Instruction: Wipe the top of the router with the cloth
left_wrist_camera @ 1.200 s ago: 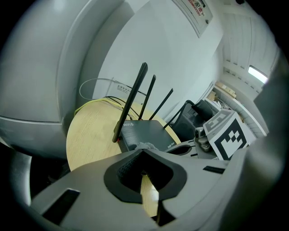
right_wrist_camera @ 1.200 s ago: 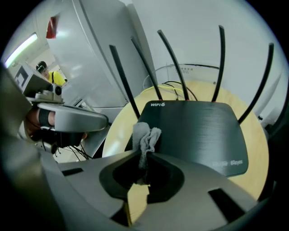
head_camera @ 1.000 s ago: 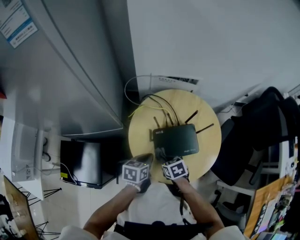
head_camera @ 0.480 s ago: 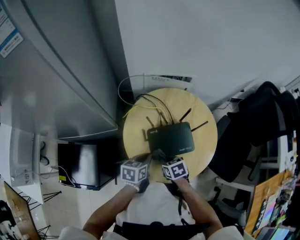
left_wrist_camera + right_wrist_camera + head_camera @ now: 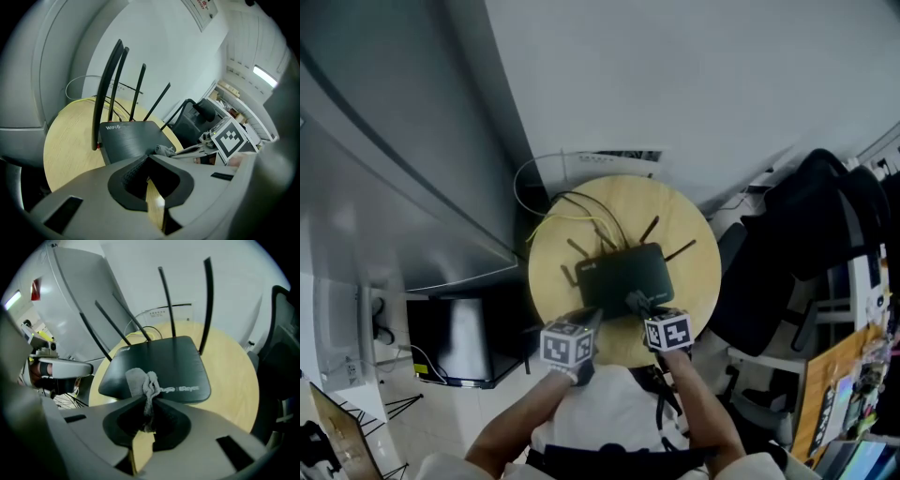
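Observation:
A black router point(image 5: 623, 275) with several upright antennas lies on a round wooden table point(image 5: 689, 239). My right gripper point(image 5: 639, 305) is shut on a small grey cloth point(image 5: 142, 382), which rests on the near part of the router's top point(image 5: 164, 364). In the left gripper view the cloth point(image 5: 162, 150) shows at the right gripper's point(image 5: 180, 152) tip over the router point(image 5: 129, 138). My left gripper point(image 5: 589, 320) is shut with nothing between its jaws, just off the router's near left corner, above the table edge point(image 5: 65, 140). The right gripper view shows it point(image 5: 89, 366) at the left.
Yellow and black cables point(image 5: 572, 211) trail off the table's back toward the white wall. A tall grey cabinet point(image 5: 384, 187) stands close on the left, with a black box point(image 5: 455, 342) on the floor below. A black chair point(image 5: 787, 272) crowds the table's right side.
My right gripper has slid to the right along the router's near part with the cloth. The head view has shifted, so the table sits further left in the picture.

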`<state>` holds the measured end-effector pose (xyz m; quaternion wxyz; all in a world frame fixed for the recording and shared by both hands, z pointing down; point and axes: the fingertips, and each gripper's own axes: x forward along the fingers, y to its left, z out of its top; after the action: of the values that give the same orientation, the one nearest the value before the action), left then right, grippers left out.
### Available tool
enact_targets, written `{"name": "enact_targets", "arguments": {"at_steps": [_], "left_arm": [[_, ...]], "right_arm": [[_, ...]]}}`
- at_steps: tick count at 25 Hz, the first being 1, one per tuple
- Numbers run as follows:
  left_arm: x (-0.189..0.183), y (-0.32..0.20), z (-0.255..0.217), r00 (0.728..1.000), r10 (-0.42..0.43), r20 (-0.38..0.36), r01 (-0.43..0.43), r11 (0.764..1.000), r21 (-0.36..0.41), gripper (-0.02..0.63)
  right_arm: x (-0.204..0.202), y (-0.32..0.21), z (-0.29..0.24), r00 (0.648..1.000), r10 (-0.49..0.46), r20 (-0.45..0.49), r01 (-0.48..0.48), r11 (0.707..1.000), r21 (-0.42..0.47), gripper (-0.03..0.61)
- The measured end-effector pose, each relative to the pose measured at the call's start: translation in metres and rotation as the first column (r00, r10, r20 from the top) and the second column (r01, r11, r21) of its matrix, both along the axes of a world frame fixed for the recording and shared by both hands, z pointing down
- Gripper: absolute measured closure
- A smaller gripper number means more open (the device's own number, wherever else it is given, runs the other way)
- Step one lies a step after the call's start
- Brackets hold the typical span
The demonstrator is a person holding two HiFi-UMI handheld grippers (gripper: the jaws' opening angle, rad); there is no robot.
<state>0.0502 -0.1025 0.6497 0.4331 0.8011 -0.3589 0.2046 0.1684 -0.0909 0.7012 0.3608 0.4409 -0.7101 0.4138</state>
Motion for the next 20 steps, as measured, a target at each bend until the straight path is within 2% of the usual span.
{"name": "enact_targets", "arguments": {"at_steps": [10,17,20], "left_arm": [[0.04,-0.008,0.001,0.997,0.077,0.001,-0.077,0.997,-0.013,0.615],[0.062,-0.019,0.002,0.994,0.11,0.002,-0.11,0.994,-0.016,0.615],[0.069,-0.023,0.001,0.993,0.12,-0.001,-0.12,0.993,-0.015,0.615]], "right_arm": [[0.077,-0.006,0.004,0.989,0.147,-0.031,-0.147,0.989,0.002,0.541],[0.099,-0.009,0.009,0.983,0.179,-0.031,-0.179,0.984,-0.014,0.541],[0.099,-0.014,-0.002,0.984,0.178,0.007,-0.178,0.984,0.001,0.541]]}}
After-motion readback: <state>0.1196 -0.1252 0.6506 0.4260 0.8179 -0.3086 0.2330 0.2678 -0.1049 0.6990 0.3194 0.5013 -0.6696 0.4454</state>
